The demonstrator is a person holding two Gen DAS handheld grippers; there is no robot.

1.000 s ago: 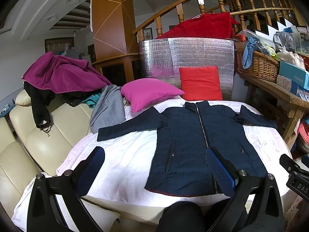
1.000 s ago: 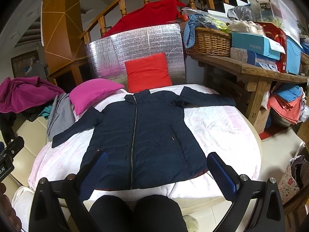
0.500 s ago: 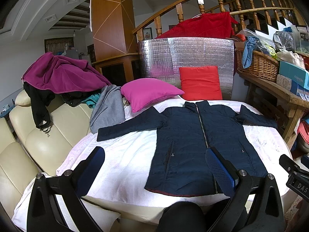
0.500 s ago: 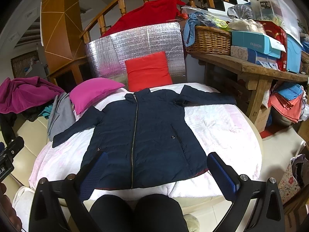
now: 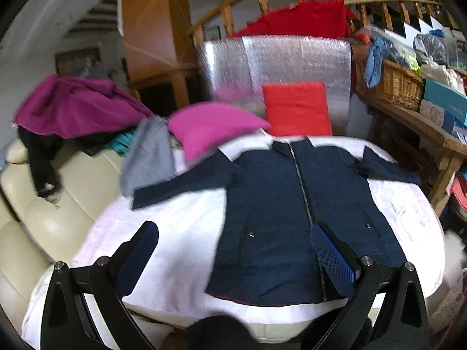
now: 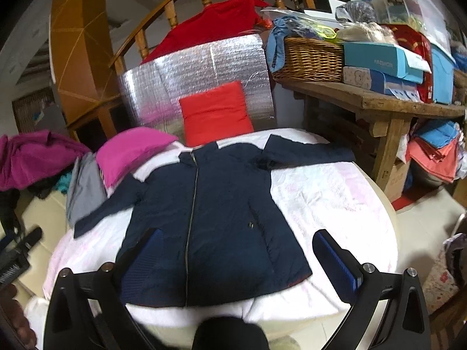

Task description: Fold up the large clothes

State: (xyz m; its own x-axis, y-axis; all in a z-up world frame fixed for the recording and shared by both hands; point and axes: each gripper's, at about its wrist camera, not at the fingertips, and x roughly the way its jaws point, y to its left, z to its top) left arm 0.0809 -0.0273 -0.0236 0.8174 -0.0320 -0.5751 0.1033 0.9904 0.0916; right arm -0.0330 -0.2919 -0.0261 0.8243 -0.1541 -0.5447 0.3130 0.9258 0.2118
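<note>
Navy quilted fabric fills the middle of the left wrist view: a dark blue padded jacket [image 5: 274, 213] lies flat, front up, on a round surface covered with a white and pale pink sheet [image 5: 181, 239]. Its long axis runs from the hem, nearest the camera, to the collar at the far side by a red square cushion [image 5: 296, 108]. The silver zip is closed down the centre and both sleeves are spread outward, the left one reaching toward a grey garment [image 5: 149, 157] and a magenta pillow [image 5: 210, 125]. The left claw [image 5: 233, 250] hangs above the near edge, jaws wide apart and holding nothing. This view is motion-blurred.

In the right wrist view the jacket [image 6: 210, 213] points the same way, collar away, hem close, with a thin red lining edge showing at the hem. The right claw [image 6: 245, 259] is spread open over the hem, empty. To the right a rough wooden bench [image 6: 376, 99] carries a woven wicker basket [image 6: 312, 58] with blue cloth draped over its rim, beside stacked teal and blue cardboard boxes [image 6: 382, 64].
</note>
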